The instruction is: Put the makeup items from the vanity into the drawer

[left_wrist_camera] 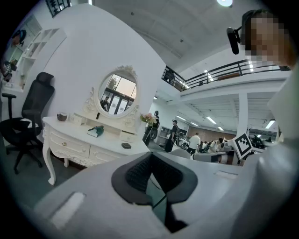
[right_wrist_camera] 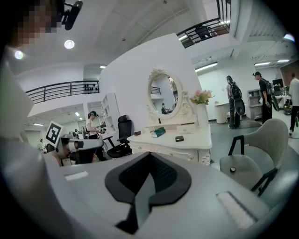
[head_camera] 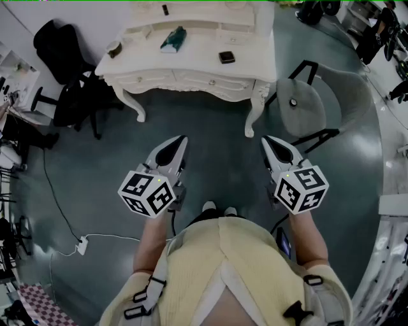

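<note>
White vanity (head_camera: 197, 54) stands on grey floor (head_camera: 210, 146); front drawers (head_camera: 191, 79) shut. On top: teal item (head_camera: 173, 39) mid-left; dark compact (head_camera: 226, 56) to its right, well apart; small bowl (head_camera: 114, 48) at left corner. Small dark item (head_camera: 165, 9) on raised back shelf.

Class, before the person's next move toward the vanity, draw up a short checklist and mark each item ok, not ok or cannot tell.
1. Grippers free: left gripper and right gripper have jaws together, nothing held: ok.
2. Items in sight: teal item and small dark case lie on the vanity top: ok.
3. Drawer open: the drawers look closed: not ok.
4. Vanity within reach: both grippers hang over floor, short of it: not ok.
5. Path unblocked: grey chair stands off to the right: ok.
</note>
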`<state>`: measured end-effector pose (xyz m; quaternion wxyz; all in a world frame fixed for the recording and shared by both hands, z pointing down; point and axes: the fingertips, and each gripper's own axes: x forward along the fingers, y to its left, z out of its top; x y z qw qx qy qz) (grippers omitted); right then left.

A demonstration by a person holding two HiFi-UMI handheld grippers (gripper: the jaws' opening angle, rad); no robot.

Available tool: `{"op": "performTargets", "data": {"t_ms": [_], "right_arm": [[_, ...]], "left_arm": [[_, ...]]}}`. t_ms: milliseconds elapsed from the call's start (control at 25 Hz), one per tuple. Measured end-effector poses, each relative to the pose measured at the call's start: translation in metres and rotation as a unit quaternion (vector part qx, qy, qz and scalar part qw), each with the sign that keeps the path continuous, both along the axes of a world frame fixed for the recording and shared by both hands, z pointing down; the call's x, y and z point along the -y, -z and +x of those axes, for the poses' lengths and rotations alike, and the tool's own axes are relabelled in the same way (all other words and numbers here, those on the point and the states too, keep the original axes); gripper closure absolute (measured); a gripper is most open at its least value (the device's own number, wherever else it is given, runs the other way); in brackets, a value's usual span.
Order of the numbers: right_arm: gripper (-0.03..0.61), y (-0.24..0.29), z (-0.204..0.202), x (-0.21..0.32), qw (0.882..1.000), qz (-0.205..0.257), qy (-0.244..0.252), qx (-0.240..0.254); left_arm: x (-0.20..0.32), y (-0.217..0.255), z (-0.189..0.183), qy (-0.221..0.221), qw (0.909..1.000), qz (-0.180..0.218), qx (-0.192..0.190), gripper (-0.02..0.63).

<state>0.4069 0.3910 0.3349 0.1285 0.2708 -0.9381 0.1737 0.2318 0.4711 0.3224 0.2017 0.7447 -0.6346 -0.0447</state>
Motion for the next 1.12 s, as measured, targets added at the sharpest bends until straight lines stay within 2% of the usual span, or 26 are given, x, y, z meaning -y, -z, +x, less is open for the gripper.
{"op": "performTargets", "data": {"t_ms": [200, 360, 560, 920, 1120], "right_arm": [[0.574, 0.001, 0.002, 0.005, 1.0, -0.005, -0.003, 0.014], [0.574, -0.003, 0.002, 0.006, 1.0, -0.008, 0.003, 0.019], [0.574, -0.009, 0.006, 0.006, 1.0, -0.017, 0.015, 0.017], [0.574, -0.024, 0.01, -0.002, 0.999, -0.025, 0.04, 0.004], [0.554, -0.028, -0.001, -0.004, 0.998, -0.023, 0.055, -0.001]], "left_arm": [[0.004, -0.003, 0.008, -0.011, 0.9992, -0.002, 0.038, 0.616], [0.005, -0.005, 0.016, -0.012, 0.9988, 0.003, 0.047, 0.617], [0.003, -0.011, 0.024, -0.015, 0.9981, -0.01, 0.058, 0.615], [-0.01, -0.027, 0.026, 0.027, 0.9962, -0.03, 0.078, 0.614], [-0.013, -0.032, 0.013, 0.05, 0.9938, -0.037, 0.092, 0.614]]}}
